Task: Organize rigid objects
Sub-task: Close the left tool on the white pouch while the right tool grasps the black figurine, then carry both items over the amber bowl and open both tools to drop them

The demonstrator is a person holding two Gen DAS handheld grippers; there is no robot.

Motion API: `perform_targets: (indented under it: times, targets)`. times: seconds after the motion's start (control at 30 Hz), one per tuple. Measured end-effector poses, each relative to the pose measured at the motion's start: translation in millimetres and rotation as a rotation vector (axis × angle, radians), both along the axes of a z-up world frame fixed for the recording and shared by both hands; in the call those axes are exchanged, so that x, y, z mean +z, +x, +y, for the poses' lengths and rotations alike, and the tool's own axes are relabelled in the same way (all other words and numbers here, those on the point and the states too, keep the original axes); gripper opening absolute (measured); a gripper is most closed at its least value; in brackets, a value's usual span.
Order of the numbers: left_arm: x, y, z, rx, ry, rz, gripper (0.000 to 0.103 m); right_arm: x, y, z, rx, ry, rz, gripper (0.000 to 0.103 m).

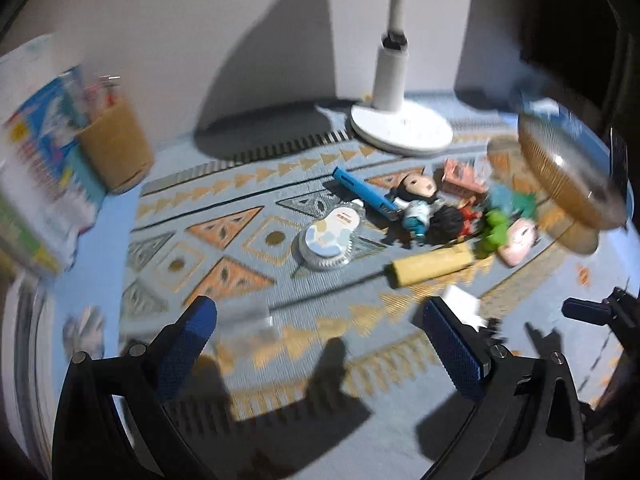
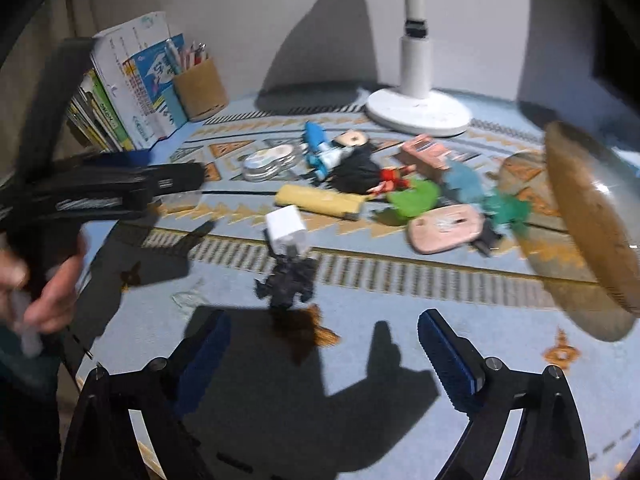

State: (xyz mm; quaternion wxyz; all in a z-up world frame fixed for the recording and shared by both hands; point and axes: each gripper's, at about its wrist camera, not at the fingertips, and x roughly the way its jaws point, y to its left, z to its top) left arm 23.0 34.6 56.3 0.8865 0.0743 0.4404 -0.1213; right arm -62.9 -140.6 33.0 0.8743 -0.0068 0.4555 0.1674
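While the pile of small toys and stationery (image 2: 360, 176) is still lying loose just in front of the white lamp base (image 2: 418, 112), you are holding both claws released and empty: left claw (image 1: 320, 344), right claw (image 2: 324, 344). Nothing is looking sorted yet; the whole heap is awaiting placement, and the tilted wooden bowl (image 2: 588, 216) right of the lamp is sitting empty.

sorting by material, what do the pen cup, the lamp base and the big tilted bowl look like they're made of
Pen cup: matte brown, looks like cardboard or cork; no sheen.
Lamp base: smooth white, probably plastic; even, soft shine.
Tilted bowl: amber and see-through with fine ribs, so glass or clear plastic; blur leaves it open.
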Motion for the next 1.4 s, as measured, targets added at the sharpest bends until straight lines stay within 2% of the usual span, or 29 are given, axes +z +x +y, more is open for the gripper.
perform_targets:
  times: [0.07, 0.2, 0.33, 0.47, 0.5, 0.53, 0.67, 0.73, 0.8, 0.87, 1.0, 1.27, 1.4]
  targets:
    - [-10.2, 20.8, -1.3, -0.013, 0.016, 0.019, 0.102, -6.5, 6.6, 5.7, 0.004, 0.0, 0.016, 0.094]
    - [-24.2, 47.8, -4.5, -0.058, -0.03, 0.052, 0.1, -18.3, 19.7, 19.0, 0.017, -0.033, 0.042, 0.086]
    - [-36.8, 64.9, -7.9, -0.062, -0.009, 0.072, 0.099, -28.2, 29.2, 27.8, 0.033, -0.044, 0.068, 0.083]
    - [-47.4, 78.9, -7.5, -0.054, -0.032, 0.112, 0.087, -28.2, 31.3, 33.5, 0.039, -0.07, 0.044, 0.08]
    - [-49.2, 81.1, -7.0, -0.053, -0.036, 0.119, 0.083, -28.7, 31.8, 34.5, 0.042, -0.073, 0.043, 0.076]
    - [-50.2, 82.1, -7.2, -0.051, -0.036, 0.121, 0.083, -28.8, 31.7, 36.1, 0.042, -0.087, 0.032, 0.069]
    - [-50.9, 81.0, -12.3, -0.051, -0.007, 0.099, 0.079, -27.8, 28.3, 37.7, 0.049, -0.118, 0.008, 0.056]
    - [-49.7, 80.3, -15.3, -0.06, -0.006, 0.096, 0.07, -26.0, 24.6, 37.9, 0.07, -0.103, 0.004, 0.039]
    - [-47.2, 77.6, -18.9, -0.069, -0.008, 0.09, 0.048, -25.7, 23.0, 38.6, 0.08, -0.097, 0.001, 0.038]
    - [-45.5, 73.2, -22.6, -0.062, 0.014, 0.081, 0.048, -25.0, 17.1, 37.2, 0.086, -0.105, -0.003, 0.037]
    - [-41.5, 59.6, -23.0, -0.047, 0.0, 0.074, 0.047, -20.3, 11.8, 17.9, 0.065, -0.063, -0.001, 0.037]
    - [-7.0, 16.2, -23.6, -0.018, -0.086, 0.02, 0.047, 1.3, 7.9, -42.7, -0.043, 0.012, -0.038, 0.037]
    - [14.8, -0.8, -37.1, -0.039, -0.114, -0.007, 0.047, 18.6, 2.7, -76.7, -0.115, 0.023, -0.087, 0.037]
